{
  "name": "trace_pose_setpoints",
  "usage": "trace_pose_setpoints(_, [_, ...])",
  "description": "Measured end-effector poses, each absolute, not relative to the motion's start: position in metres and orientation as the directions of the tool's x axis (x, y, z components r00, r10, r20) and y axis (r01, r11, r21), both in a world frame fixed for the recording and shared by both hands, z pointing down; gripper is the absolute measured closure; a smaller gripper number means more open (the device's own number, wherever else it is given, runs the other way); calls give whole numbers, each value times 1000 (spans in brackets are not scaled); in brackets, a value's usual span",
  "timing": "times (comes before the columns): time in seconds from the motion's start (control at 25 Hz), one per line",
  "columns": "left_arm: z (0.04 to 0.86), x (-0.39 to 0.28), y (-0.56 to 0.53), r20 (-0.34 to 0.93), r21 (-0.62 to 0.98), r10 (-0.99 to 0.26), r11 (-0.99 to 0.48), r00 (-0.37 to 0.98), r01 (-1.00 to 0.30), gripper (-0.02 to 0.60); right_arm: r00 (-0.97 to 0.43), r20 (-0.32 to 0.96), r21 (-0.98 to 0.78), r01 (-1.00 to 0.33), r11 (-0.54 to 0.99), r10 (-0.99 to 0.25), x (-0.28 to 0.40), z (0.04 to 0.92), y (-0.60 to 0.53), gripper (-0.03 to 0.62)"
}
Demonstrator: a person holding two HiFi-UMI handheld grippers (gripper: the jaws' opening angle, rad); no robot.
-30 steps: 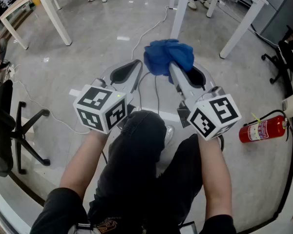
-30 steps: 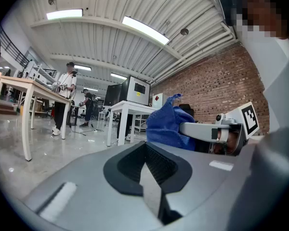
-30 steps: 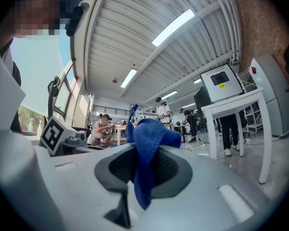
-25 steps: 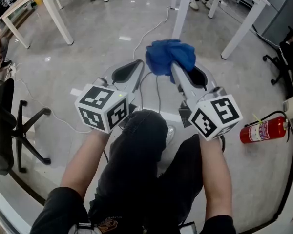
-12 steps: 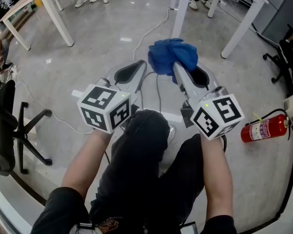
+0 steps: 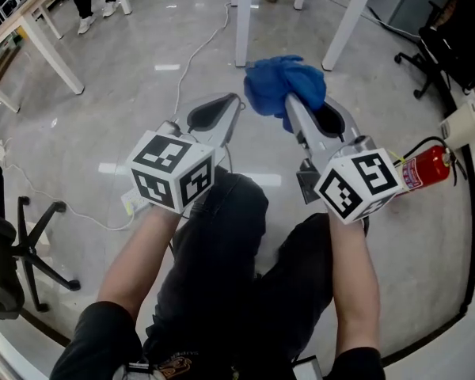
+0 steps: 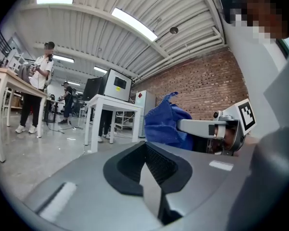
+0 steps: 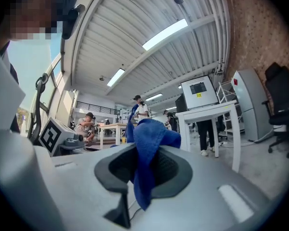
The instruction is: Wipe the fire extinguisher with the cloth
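Has swung round since a second ago, shifting the grey floor and the white table legs further left in the head view and bringing the red fire extinguisher up beside the right marker cube, with one end now tucked behind that cube. Looks down over black trousers, past a black office chair at the left edge. Holds the left gripper out level, jaws pressed together with nothing between them. Holds the right gripper alongside, also level, clamped on the blue cloth. Shows that cloth bunched in a wad over the jaw tips, with a tail hanging down between the pads in the right gripper view. Keeps the cloth up off the floor, well apart from the extinguisher and not touching it. Leaves the extinguisher on the floor near the right edge, with a black hose curling off its far end. Shows a white cable trailing across the floor beyond the left gripper.
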State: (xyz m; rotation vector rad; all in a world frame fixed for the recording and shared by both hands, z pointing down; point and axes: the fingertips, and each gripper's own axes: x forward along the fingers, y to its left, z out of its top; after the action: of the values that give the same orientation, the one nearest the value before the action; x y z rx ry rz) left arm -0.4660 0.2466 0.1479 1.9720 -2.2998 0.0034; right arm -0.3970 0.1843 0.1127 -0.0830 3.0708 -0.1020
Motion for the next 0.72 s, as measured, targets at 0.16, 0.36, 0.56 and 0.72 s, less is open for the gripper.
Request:
trace_pose_setpoints(0.16, [145,-428,207,82,63,-995,68,-63,-996,576,-989,-60,-65,-134,989,-138,-355,112,151,526])
trace_pose_setpoints(0.36, [144,-363,151,92,44,-989,-111,115,-993,576,-955,-53,-65,-288,955,-291,-282,115,106,526])
trace_pose_setpoints(0.56, [138,-300,108,103,13,-962,-252,252,-968,577,-909,-46,-76,-410,909,-414,-215,116,76,526])
trace_pose_setpoints(0.72, [134,-247,83,110,-2,-932,-348,346,-938,575,-867,-49,-83,-491,867,-496,-160,116,59,526])
